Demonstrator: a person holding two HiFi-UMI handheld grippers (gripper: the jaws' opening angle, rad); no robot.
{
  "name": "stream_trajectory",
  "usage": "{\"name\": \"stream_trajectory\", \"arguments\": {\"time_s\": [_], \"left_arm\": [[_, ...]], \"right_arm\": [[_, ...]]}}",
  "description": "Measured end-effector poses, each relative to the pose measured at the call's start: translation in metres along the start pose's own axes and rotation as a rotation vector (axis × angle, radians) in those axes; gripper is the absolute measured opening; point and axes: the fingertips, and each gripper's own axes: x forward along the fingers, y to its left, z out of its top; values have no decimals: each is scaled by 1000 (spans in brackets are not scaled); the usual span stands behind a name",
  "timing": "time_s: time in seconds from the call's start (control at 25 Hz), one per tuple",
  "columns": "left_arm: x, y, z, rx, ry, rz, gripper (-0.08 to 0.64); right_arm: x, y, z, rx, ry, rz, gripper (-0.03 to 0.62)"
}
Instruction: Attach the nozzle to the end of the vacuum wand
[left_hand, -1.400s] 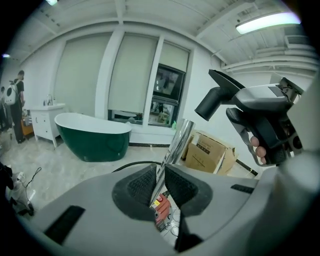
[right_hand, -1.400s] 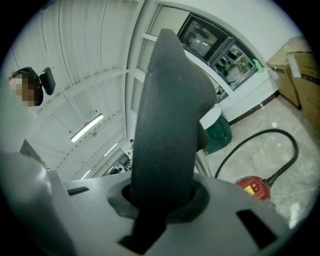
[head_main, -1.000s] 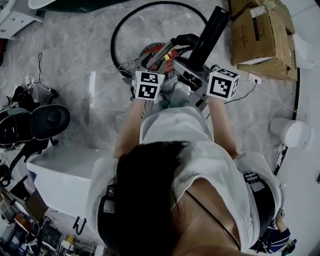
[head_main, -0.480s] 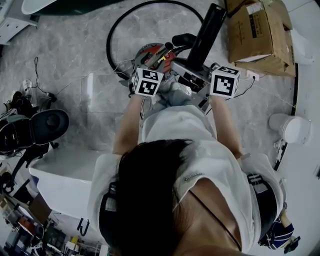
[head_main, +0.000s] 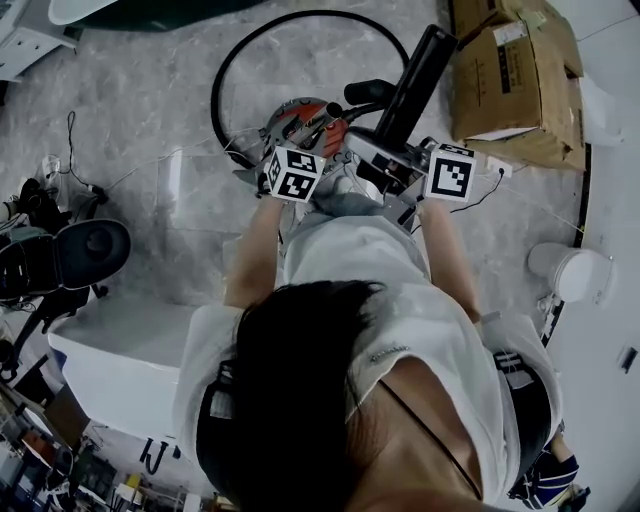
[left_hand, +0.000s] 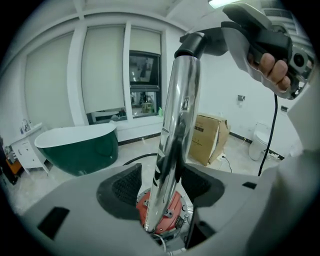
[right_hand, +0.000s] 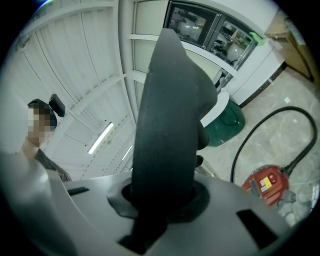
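The chrome vacuum wand (left_hand: 175, 130) rises from the red vacuum body (left_hand: 161, 220) and passes between the jaws of my left gripper (left_hand: 160, 185). Those jaws stand wide open, with a gap beside the tube. A black collar (left_hand: 192, 44) sits at the wand's upper end and leads toward my right gripper (left_hand: 272, 47), held by a hand. My right gripper (right_hand: 165, 200) is shut on the broad black nozzle (right_hand: 167, 115). From above, the nozzle (head_main: 415, 75) slants up and right, ahead of the two marker cubes. My left gripper (head_main: 312, 140) is over the vacuum body (head_main: 295, 118).
A black hose (head_main: 228, 70) loops on the marble floor behind the vacuum. Cardboard boxes (head_main: 510, 70) stand at the upper right, a white bin (head_main: 565, 270) at the right. A dark green bathtub (left_hand: 75, 150) is by the windows. Black equipment (head_main: 70, 255) sits at the left.
My left gripper has slid a little lower along the wand, toward the red vacuum body. The right gripper keeps its hold on the nozzle in much the same place.
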Motion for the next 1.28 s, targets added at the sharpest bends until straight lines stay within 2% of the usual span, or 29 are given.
{"name": "stream_trajectory", "arguments": {"time_s": [0.12, 0.32, 0.36, 0.48, 0.76, 1.12, 1.28], "left_arm": [[2, -2, 2, -15, -14, -16, 250], [4, -9, 4, 4, -27, -36, 249], [4, -10, 4, 8, -27, -39, 244], [4, -10, 5, 31, -29, -28, 169], [3, -7, 5, 57, -22, -21, 163], [2, -6, 5, 38, -30, 0, 163], [5, -8, 6, 38, -26, 11, 163]], "right_arm": [[2, -1, -2, 4, 28, 11, 74], [4, -9, -10, 23, 76, 8, 74], [5, -9, -11, 27, 80, 9, 74], [7, -8, -13, 35, 94, 20, 74], [7, -5, -12, 35, 127, 55, 74], [1, -10, -18, 117, 202, 106, 74], [-6, -15, -13, 195, 214, 154, 74]]}}
